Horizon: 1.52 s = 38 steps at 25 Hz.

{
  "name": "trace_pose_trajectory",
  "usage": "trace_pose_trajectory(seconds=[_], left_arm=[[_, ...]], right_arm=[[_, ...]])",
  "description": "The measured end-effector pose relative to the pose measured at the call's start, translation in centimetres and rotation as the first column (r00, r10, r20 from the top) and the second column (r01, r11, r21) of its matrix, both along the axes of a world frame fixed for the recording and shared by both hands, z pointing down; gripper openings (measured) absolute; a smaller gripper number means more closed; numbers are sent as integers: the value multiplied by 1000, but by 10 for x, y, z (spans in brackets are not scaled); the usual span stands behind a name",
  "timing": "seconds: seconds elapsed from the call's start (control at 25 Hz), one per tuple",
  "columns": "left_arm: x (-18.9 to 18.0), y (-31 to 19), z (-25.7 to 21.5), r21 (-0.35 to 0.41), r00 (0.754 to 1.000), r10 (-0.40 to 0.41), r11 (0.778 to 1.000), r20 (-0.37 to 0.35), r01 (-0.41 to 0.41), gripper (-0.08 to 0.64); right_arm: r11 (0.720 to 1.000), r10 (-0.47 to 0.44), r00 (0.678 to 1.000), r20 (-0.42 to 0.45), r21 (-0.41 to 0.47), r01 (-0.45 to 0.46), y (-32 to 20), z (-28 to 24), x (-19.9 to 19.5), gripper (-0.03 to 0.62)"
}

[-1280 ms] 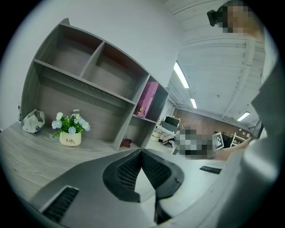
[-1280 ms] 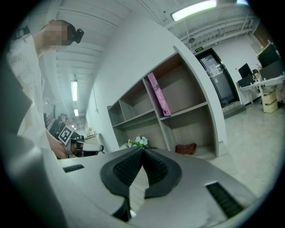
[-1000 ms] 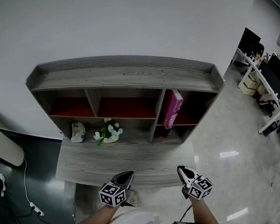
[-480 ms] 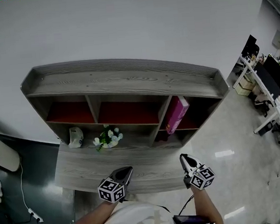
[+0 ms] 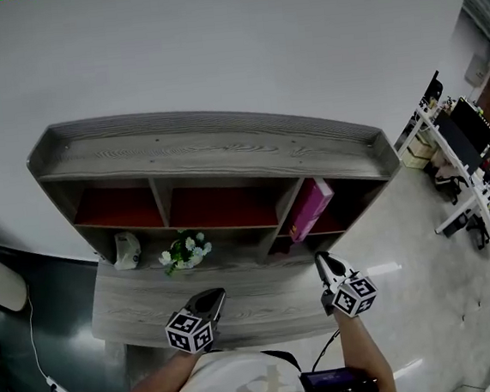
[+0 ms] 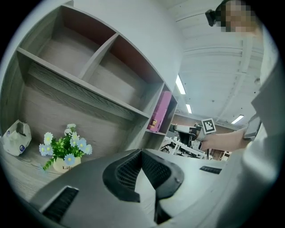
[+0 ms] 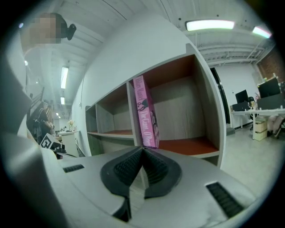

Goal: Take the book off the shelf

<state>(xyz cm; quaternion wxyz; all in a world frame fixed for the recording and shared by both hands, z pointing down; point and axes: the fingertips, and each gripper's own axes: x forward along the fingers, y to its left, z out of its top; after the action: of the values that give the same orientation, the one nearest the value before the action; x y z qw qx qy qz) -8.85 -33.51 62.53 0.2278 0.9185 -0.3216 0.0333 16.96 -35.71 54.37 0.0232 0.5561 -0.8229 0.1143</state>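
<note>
A pink book [image 5: 308, 210] leans in the right compartment of the grey wooden shelf [image 5: 215, 155]; it also shows in the right gripper view as the pink book [image 7: 146, 113] standing against the divider. My right gripper [image 5: 323, 265] is shut and empty, just below and in front of that compartment. My left gripper [image 5: 210, 299] is shut and empty too, over the lower ledge in front of the flowers. In the left gripper view the pink book [image 6: 160, 111] is far off to the right.
A small pot of flowers [image 5: 184, 252] and a white crumpled bag [image 5: 127, 249] sit on the shelf's lower ledge [image 5: 238, 299]. The two red-floored compartments on the left hold nothing. Desks with monitors [image 5: 459, 140] stand at the far right. A cable [image 5: 36, 357] lies on the dark floor at left.
The view has closed in on the shelf. Both grippers have risen toward it, the right one nearing the book's compartment. Both stay shut.
</note>
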Motion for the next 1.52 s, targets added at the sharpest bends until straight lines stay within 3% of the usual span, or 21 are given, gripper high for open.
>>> trace_pose_trajectory(seconds=[0.2,0.28,0.68,0.96,1.2,1.52], left_arm=[[-4,-3,9,-14,1000,4,1000,5,-4,2],[-4,-5,13,-19,1000,4,1000,6,-4,2],[-3,-10,13,-19,1000,20,1000,10,-20,2],[-3,-13,17,-27,1000,19,999,15,-19,2],[-10,-21,19,-32,1000,-10,999,11,10,2],[-13,-25,23,-46,1000,-21,999,13,21,2]], right_arm=[[998,13,1000,-11,60,-12,-17,-24,-2,20],[998,17,1000,-9,62,-16,-23,-28,-3,91],[994,79,997,-25,77,-77,-59,-44,-12,262],[985,168,984,-67,62,-164,-87,-50,-4,277],[985,174,982,-77,38,-171,-106,-46,-12,298],[980,199,974,-112,25,-197,-127,-39,-12,270]])
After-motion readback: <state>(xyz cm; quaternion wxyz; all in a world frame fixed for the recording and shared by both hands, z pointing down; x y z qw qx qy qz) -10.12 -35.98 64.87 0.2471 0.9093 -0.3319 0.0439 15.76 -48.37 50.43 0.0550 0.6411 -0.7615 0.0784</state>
